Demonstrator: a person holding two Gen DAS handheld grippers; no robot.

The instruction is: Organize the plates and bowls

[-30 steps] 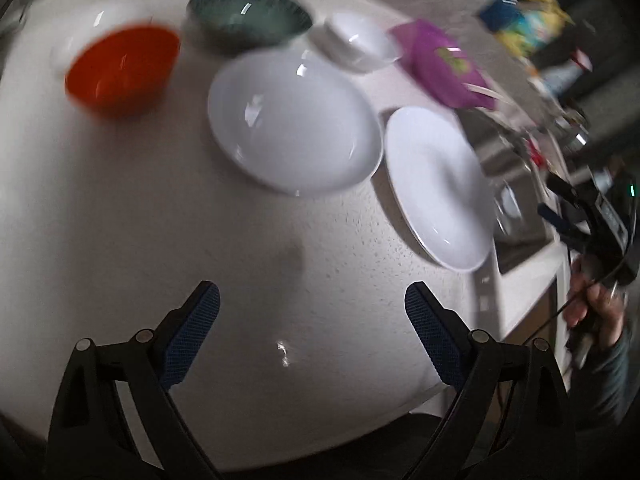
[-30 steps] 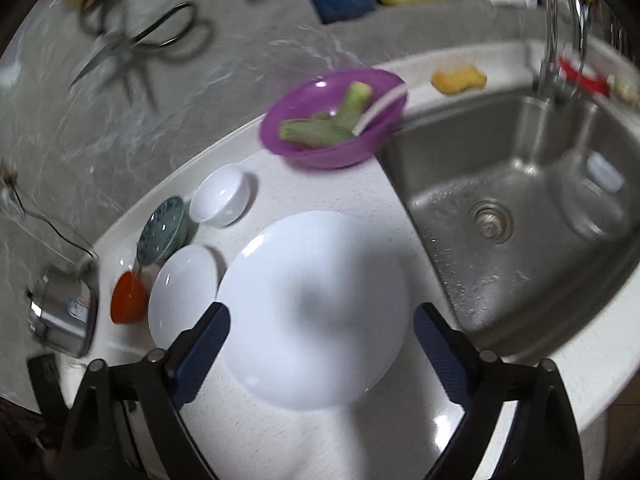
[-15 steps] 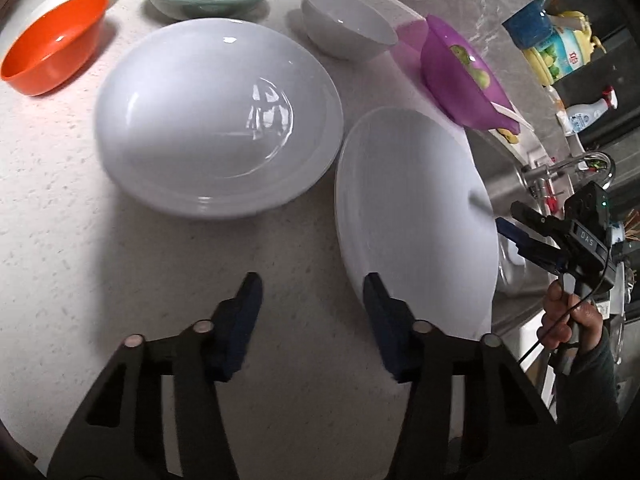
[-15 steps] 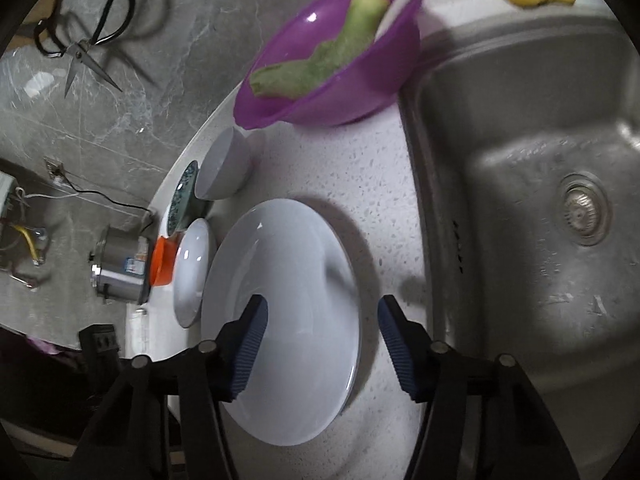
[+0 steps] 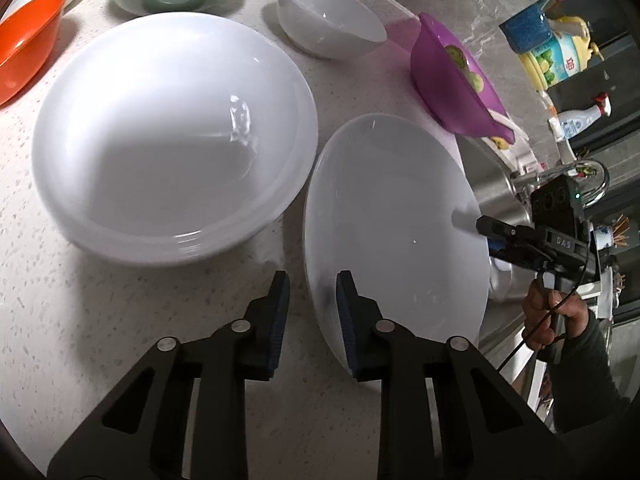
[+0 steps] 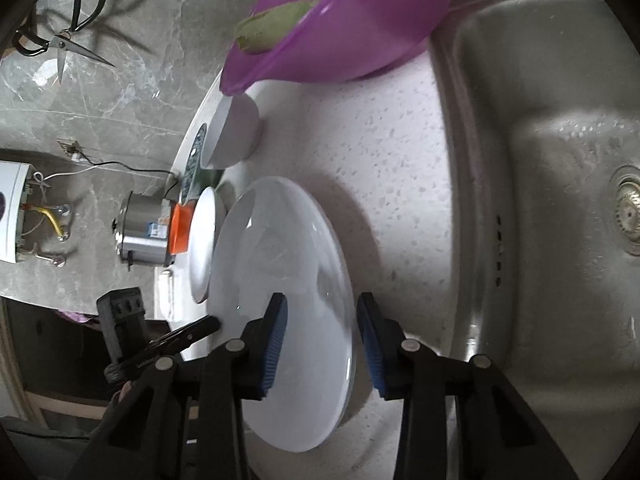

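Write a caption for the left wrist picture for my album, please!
Left gripper closing over the near rim of a flat white plate, beside a big white bowl, right gripper at its far edge.

**Dim kitchen light, strong fisheye bending**

Both views are rather dim, with dark vignette corners and curved edges from the fisheye lens. The light comes from above: small bright glints sit on the big white bowl and the flat white plate. Soft shadows lie on the speckled counter beside the dishes. The sink shows dull reflections. Focus is mostly sharp; far objects at the edges look compressed.
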